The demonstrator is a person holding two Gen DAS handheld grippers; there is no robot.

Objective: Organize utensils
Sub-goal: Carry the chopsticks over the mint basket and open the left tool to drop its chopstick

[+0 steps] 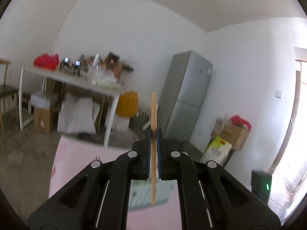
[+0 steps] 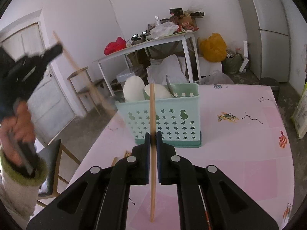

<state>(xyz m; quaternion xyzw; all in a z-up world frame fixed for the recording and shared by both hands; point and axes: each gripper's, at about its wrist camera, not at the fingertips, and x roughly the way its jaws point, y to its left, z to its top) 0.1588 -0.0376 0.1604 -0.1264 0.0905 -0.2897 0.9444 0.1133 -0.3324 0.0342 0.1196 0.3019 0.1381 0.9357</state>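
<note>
With each gripper clamped tight on one chopstick, lower both tips-down into the green caddy, clear of its spoons.

Left of your right claw, your left hand and its claw smear with motion blur. Beyond your left claw, the clutter on the far table is too blurred to identify. Under it, the green holder is mostly hidden.
</note>
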